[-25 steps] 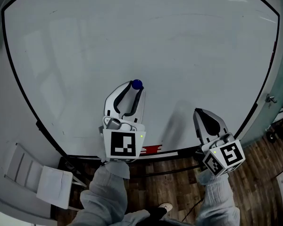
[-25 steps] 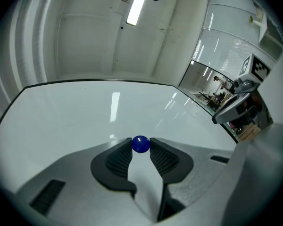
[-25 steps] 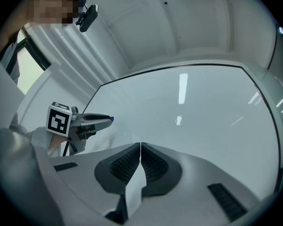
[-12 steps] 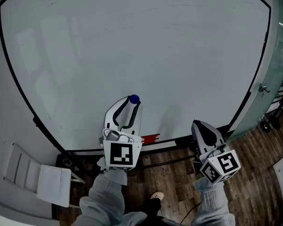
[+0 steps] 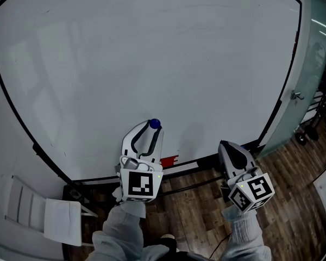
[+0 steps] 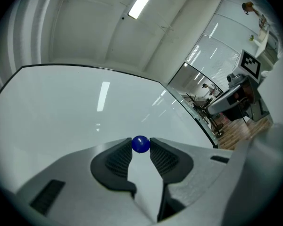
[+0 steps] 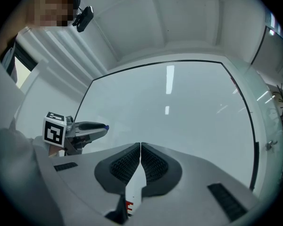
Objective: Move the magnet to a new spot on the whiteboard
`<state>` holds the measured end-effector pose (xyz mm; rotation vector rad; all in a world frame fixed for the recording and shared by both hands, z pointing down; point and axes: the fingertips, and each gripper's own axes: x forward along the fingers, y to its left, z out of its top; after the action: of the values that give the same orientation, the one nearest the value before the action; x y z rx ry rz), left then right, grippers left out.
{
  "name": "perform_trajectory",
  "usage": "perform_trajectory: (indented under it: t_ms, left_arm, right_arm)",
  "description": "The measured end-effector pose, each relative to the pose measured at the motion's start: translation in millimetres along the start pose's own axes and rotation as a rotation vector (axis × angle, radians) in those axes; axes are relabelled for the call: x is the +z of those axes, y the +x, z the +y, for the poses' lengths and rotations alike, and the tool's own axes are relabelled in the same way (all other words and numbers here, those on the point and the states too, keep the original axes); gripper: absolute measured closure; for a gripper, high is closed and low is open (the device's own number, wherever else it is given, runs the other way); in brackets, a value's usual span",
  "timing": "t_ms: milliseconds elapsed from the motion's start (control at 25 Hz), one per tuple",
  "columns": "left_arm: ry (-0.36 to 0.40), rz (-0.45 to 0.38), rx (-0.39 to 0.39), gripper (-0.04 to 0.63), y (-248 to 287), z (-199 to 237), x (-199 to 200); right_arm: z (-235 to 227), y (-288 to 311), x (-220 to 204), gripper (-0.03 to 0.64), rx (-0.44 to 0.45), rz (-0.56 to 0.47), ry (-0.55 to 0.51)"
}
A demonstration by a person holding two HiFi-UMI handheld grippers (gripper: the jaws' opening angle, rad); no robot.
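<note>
A small round blue magnet [image 5: 154, 124] [image 6: 140, 144] is pinched between the tips of my left gripper [image 5: 153, 126] [image 6: 141, 145], low on the large whiteboard [image 5: 152, 53] near its bottom edge. Whether the magnet touches the board surface I cannot tell. My right gripper [image 5: 228, 147] [image 7: 140, 147] hangs to the right, below the board's lower edge, its jaws pressed together with nothing between them. In the right gripper view the left gripper [image 7: 104, 126] shows at the left with the blue magnet at its tip.
A black frame [image 5: 13, 113] borders the whiteboard. A red item [image 5: 168, 160] lies on the ledge under the board, just right of my left gripper. A white chair [image 5: 43, 213] stands at lower left on the wooden floor [image 5: 293, 194]. A glass wall with a door handle [image 5: 296, 95] is at right.
My left gripper has carried the magnet down the board toward its bottom edge. The right gripper has stayed shut at the same side.
</note>
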<state>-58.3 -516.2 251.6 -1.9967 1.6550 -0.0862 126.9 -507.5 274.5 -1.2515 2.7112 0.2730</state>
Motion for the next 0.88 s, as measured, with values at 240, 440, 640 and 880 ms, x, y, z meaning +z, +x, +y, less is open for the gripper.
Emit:
perform_trajectory:
  t_ms: [240,440,640,880]
  left_arm:
    - [0.016,-0.022,-0.077,0.474,24.9,-21.3,3.9]
    - [0.028,-0.061,-0.135,0.474,42.9,-38.0,10.5]
    - [0.025,-0.074,-0.179,0.474,56.7,-53.4,16.3]
    - [0.037,-0.096,-0.222,0.472,70.4,-69.4,27.8]
  right_arm:
    - [-13.8,2.3,-0.2,0.588,-0.038,0.028,-0.010]
    - [-22.3,2.5,2.7,0.588,-0.070,0.040,-0.027]
    - [-35.3,-4.8,1.8,0.588,-0.121,0.055,-0.041]
    - [-45.8,-19.1,0.8,0.587,-0.168,0.073,-0.060]
